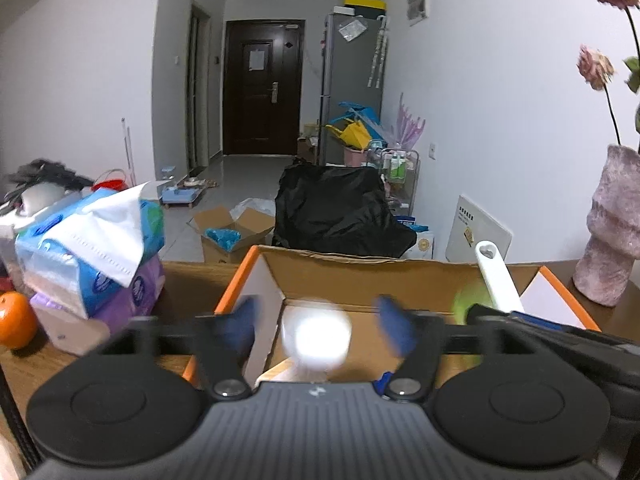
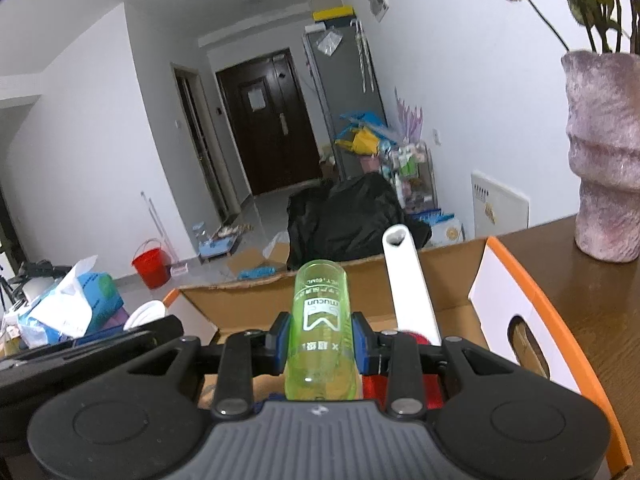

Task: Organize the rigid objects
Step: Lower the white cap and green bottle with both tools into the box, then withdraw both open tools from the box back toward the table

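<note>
Right gripper (image 2: 320, 346) fingers clamped on green bottle (image 2: 321, 328), over cardboard box (image 2: 500, 276) on bench (image 2: 580, 280). Left gripper (image 1: 316, 322) fingers spread apart, blurred, above white round object (image 1: 316, 336) inside box. White handle (image 2: 410, 280) leaning within.

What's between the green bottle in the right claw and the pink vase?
In the right wrist view, a white handle leaning from the cardboard box stands between the green bottle and pink vase.

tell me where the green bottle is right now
The green bottle is clamped in the right claw, held above the open cardboard box, just left of the white handle.
</note>
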Demonstrator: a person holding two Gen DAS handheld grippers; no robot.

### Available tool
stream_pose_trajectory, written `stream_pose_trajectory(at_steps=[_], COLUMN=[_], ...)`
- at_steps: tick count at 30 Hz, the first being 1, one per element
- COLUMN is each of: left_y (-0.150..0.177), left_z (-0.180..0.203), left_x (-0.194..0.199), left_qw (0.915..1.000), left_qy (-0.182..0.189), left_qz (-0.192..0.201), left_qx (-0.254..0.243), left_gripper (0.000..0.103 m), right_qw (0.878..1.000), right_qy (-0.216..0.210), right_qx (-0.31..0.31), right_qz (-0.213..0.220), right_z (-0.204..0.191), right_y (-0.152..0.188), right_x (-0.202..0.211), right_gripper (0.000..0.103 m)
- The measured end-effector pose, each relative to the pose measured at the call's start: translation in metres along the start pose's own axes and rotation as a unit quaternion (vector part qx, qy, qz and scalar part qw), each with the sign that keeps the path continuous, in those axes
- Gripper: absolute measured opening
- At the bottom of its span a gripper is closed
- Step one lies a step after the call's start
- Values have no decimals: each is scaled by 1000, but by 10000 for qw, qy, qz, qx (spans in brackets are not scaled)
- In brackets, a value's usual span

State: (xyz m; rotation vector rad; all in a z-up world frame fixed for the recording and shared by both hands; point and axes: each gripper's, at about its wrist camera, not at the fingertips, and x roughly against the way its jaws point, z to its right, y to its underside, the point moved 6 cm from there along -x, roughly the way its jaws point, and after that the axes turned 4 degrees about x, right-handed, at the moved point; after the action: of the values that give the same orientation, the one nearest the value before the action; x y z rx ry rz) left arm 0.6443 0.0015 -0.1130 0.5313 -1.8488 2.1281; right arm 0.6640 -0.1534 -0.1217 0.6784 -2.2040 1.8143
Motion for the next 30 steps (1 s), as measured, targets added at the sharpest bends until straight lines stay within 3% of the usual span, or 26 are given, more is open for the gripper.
stream_pose_trajectory(at_steps=[2, 4, 7, 9, 30], left_y=[-2, -4, -6, -7, -1], left_z=[-6, -11, -14, -16, -31], left_x=[2, 6, 9, 10, 28], left_qw=[9999, 9997, 9996, 9994, 9984], left_qy=[-90, -158, -168, -219, -471], left_qz=[40, 123, 145, 170, 140], left_qx=[65, 129, 198, 206, 268], left_gripper=[97, 103, 103, 103, 103], right_qw=[9999, 9999, 9993, 9987, 9982], right_qy=[92, 150, 341, 462, 543], right_qx=[47, 34, -62, -118, 4], right_qz=[16, 34, 118, 170, 272], right_z=[2, 5, 12, 18, 20], right_y=[-1, -2, -4, -4, 1], right_x=[5, 9, 13, 13, 34], right_gripper=[37, 50, 84, 94, 102])
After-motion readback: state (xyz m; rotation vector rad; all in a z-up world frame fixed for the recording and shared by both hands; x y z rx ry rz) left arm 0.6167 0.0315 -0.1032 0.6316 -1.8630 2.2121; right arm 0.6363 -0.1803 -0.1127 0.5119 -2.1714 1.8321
